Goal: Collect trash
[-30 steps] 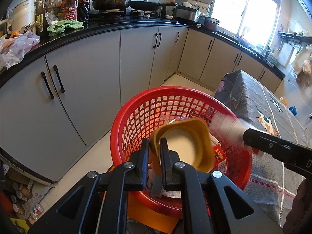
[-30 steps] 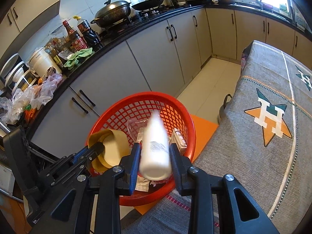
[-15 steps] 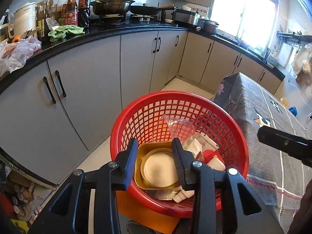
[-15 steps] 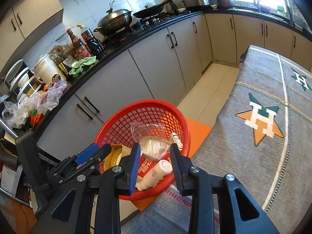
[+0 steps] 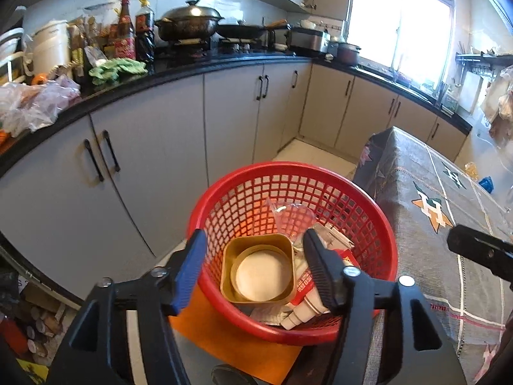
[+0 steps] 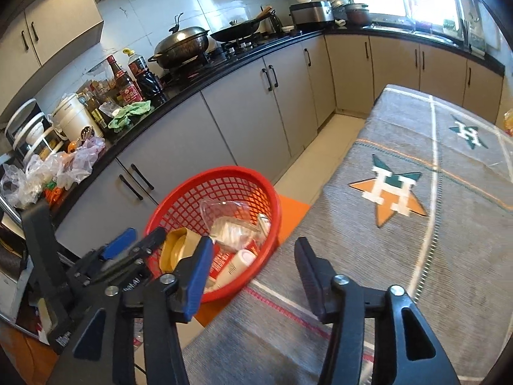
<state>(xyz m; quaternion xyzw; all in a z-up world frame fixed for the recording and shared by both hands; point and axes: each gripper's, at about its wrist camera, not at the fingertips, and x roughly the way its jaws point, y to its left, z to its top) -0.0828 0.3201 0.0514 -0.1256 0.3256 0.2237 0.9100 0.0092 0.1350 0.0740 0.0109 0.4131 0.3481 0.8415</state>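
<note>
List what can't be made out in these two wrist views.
- Bottom of the red basket: in both views covered by the gold tub, white bottle and clear plastic wrap.
- Red packet: left view, print hidden by the left gripper finger.
- Table surface past the cloth's far corner: cut off by the right view's edge.
- Counter bottle labels: too small in both views.
</note>
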